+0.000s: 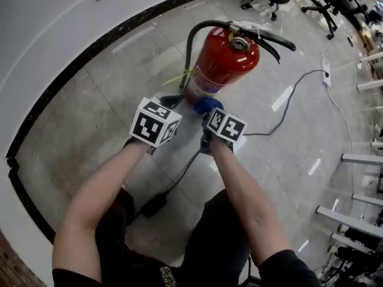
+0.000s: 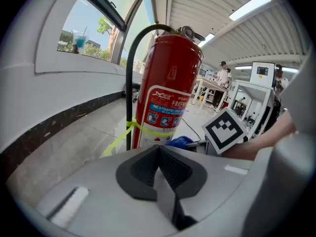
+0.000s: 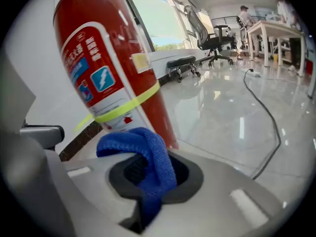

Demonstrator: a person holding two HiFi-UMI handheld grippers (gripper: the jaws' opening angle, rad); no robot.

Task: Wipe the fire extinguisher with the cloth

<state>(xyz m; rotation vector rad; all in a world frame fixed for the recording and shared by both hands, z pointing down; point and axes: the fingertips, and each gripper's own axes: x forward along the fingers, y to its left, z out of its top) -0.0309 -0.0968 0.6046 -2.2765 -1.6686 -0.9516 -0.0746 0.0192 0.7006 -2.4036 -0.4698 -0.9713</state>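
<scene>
left gripper [image 2: 159,169] pressed together on nothing, red fire extinguisher [image 1: 224,61] stood upright on the floor [image 1: 90,118] near the wall, right gripper [image 3: 148,181] pinching a bunched blue cloth [image 3: 148,154] just beside its base

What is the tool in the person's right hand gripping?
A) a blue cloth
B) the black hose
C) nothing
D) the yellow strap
A: the right gripper view shows the right gripper with its jaws closed on the blue cloth, and the red fire extinguisher standing behind it.
</scene>
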